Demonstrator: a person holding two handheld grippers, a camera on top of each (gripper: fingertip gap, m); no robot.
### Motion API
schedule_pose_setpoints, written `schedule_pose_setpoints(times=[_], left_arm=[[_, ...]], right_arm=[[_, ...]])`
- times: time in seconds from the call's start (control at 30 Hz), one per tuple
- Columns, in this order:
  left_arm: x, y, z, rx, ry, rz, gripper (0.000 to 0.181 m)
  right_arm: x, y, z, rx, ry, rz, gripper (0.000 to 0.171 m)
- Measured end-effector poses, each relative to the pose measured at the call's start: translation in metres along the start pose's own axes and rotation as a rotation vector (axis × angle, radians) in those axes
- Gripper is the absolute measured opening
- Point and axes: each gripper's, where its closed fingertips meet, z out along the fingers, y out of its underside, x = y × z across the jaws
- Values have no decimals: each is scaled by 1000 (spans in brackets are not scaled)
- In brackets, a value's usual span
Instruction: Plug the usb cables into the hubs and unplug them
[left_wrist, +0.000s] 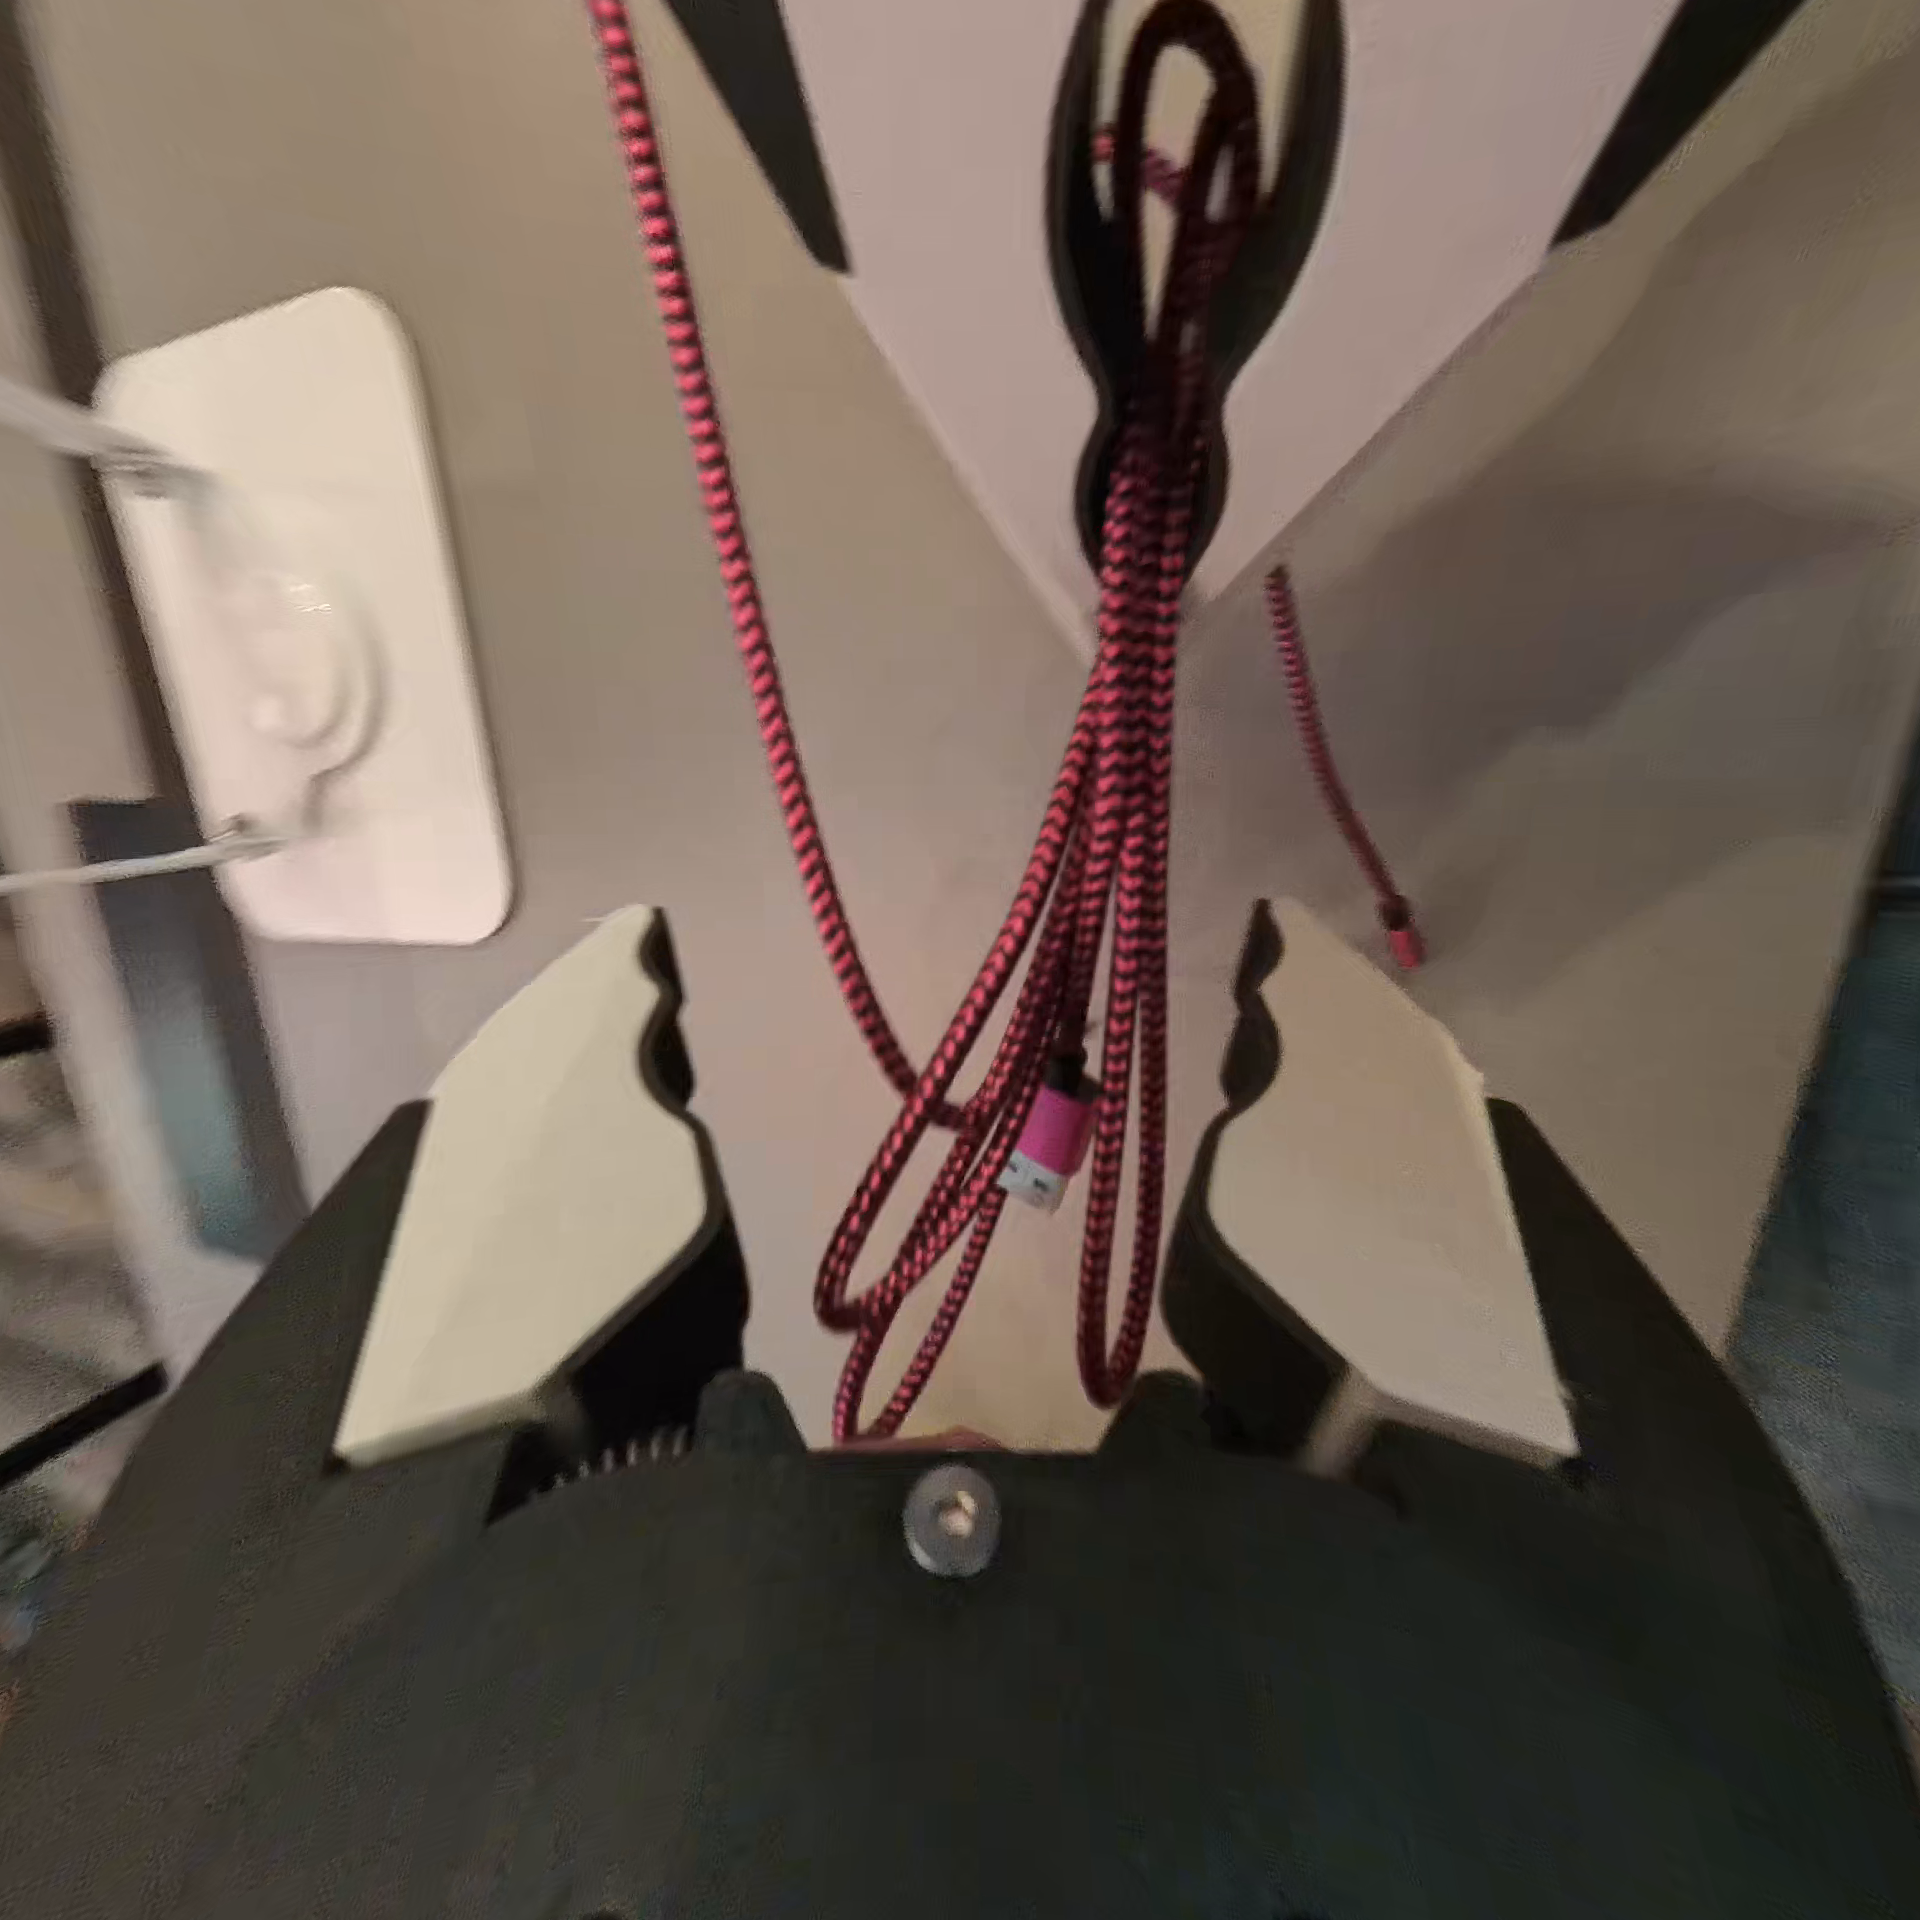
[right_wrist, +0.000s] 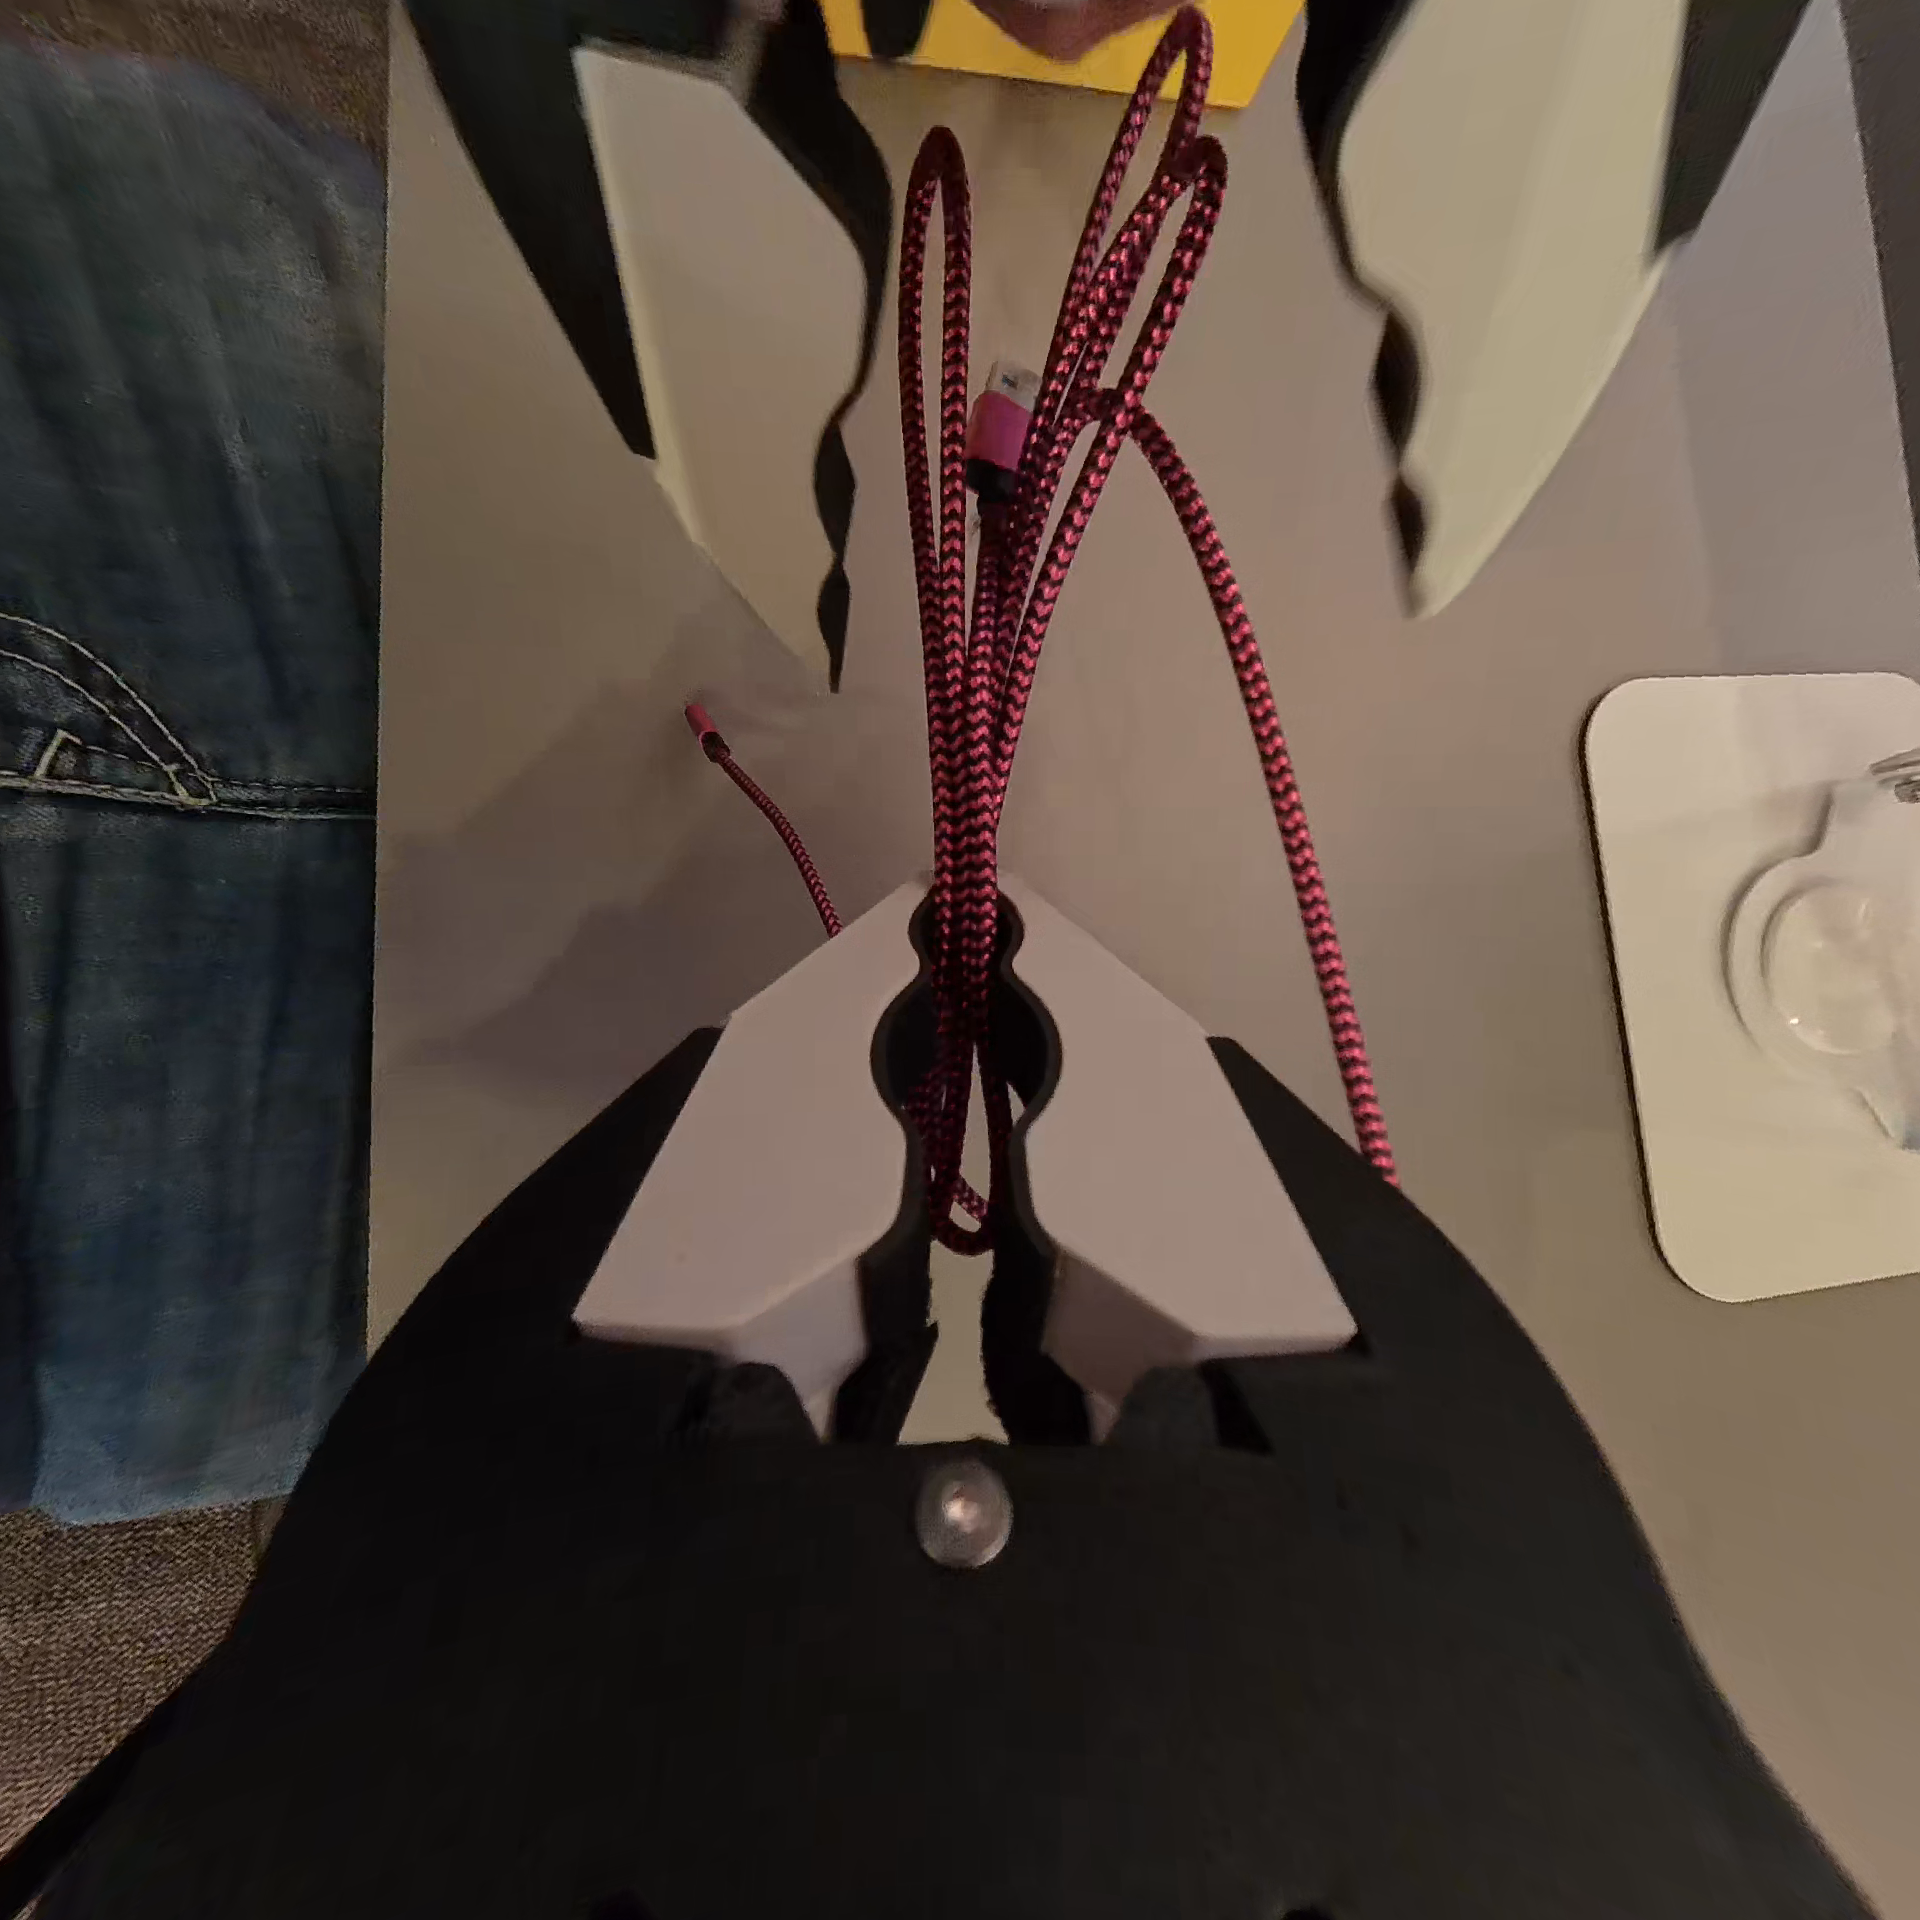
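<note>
A pink-and-black braided USB cable (left_wrist: 1101, 831) is bunched into several loops over the grey table. My right gripper (right_wrist: 961, 894) is shut on the bundle (right_wrist: 966, 675), which runs through the notches between its white fingers; it also shows in the left wrist view (left_wrist: 1143, 582). My left gripper (left_wrist: 958, 914) is open, its fingers either side of the hanging loops without touching them; it also shows in the right wrist view (right_wrist: 1122, 623). The pink USB plug (left_wrist: 1049, 1132) (right_wrist: 1003, 426) hangs among the loops. The small end connector (left_wrist: 1403, 940) (right_wrist: 707, 732) lies on the table. No hub is in view.
A white square plate with a clear plastic hook (left_wrist: 312, 623) (right_wrist: 1766, 987) lies on the table beside the grippers. A person's blue jeans (right_wrist: 177, 727) are at the table's edge. A yellow object (right_wrist: 1039, 73) is behind the left gripper. Spacing between my two grippers at the tips: around 5 centimeters.
</note>
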Motion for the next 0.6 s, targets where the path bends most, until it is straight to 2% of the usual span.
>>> schedule_pose_setpoints(times=[0.17, 0.23, 0.3, 0.37, 0.47, 0.53, 0.6], left_arm=[[18, 4, 11, -38, 148, 30, 24], [21, 4, 15, -35, 155, 15, 4], [22, 3, 18, -12, 168, -33, 3], [21, 4, 20, 8, 181, -78, 3], [20, 2, 20, 35, 219, -143, 3], [14, 3, 18, 45, 227, -176, 3], [8, 2, 15, 86, 234, -222, 3]], right_arm=[[-1, 0, 4, -9, -1, -12, 0], [2, 3, 6, -3, 13, 2, 0], [6, 3, 6, 40, 17, 34, 5], [8, -4, -1, 124, 12, 80, 22], [13, -9, -21, 215, 50, 108, 39], [21, -7, -38, 261, 126, 94, 56], [30, -8, -60, 360, 180, 160, 67]])
